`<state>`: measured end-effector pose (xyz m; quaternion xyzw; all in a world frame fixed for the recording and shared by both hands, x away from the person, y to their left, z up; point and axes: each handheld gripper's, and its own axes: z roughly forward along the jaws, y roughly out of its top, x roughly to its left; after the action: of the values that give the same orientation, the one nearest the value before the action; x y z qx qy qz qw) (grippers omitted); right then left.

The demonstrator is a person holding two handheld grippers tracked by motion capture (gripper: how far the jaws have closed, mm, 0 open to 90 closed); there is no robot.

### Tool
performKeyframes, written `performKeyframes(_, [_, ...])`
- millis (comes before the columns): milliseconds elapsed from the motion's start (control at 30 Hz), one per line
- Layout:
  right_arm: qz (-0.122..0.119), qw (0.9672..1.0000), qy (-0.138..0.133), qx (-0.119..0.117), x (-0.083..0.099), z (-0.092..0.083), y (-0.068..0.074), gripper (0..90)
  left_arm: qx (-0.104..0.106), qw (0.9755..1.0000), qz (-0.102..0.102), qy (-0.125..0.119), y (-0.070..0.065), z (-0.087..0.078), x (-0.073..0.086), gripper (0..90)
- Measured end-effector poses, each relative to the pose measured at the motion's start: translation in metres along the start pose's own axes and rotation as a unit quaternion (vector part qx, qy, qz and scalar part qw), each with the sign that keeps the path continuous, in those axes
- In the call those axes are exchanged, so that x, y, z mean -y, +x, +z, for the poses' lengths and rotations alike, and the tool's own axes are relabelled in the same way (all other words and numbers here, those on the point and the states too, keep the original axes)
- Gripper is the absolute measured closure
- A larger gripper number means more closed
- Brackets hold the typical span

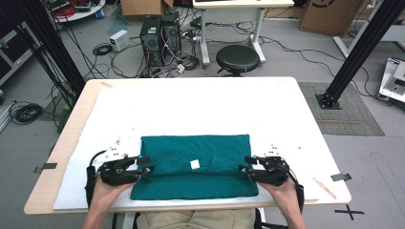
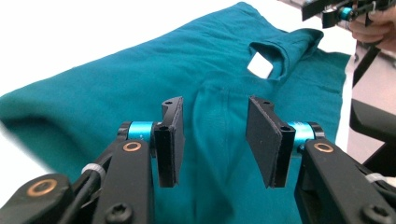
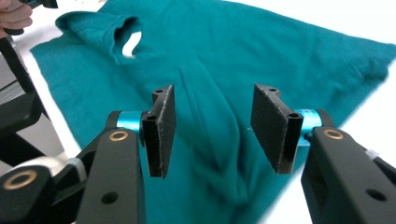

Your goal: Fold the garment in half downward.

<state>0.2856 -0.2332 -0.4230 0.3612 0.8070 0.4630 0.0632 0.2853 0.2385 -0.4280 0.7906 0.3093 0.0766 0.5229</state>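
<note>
We find the folded shirt (image 1: 196,164) lying on the table (image 1: 200,107) at its near edge, the left gripper (image 1: 145,169) over its left end, the right gripper (image 1: 244,168) over its right end, a stool (image 1: 237,58) behind the table.

Parted fingers (image 2: 170,140) above teal shirt (image 2: 140,70)

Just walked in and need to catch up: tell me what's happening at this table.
A person seated at the white table is folding a teal shirt with a handheld gripper in each hand. The shirt lies as a folded rectangle near the person's edge, its collar and white label facing up. The left gripper sits at the shirt's left side and the right gripper at its right side. Both have their jaws apart over the cloth with nothing pinched between them, so the shirt rests free on the table.
</note>
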Motion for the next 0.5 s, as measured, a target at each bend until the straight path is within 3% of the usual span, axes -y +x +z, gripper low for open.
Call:
performKeyframes(167, [0.01, 0.9991, 0.04, -0.003, -0.006, 0.027, -0.004, 51.0, -0.012, 0.9991, -0.017, 0.036, 0.007, 0.019, 0.002, 56.5])
performKeyframes(233, [0.011, 0.9981, 0.06, -0.004, -0.003, 0.035, -0.006, 51.6, -0.005, 0.9986, -0.021, 0.049, 0.008, 0.021, 0.004, 57.6])
performKeyframes(333, [0.008, 0.9975, 0.067, -0.021, 0.002, 0.039, -0.003, 62.7, 0.019, 0.9977, -0.016, 0.063, 0.006, 0.022, 0.007, 67.8])
performKeyframes(400, [-0.006, 0.9974, 0.066, -0.029, 0.004, 0.036, 0.001, 74.7, 0.03, 0.9981, -0.01, 0.053, 0.002, 0.019, 0.01, 80.8])
performKeyframes(500, [-0.017, 0.9973, 0.061, -0.036, 0.007, 0.03, 0.006, 81.1, 0.038, 0.9982, 0.0, 0.046, -0.005, 0.012, 0.014, 86.6])
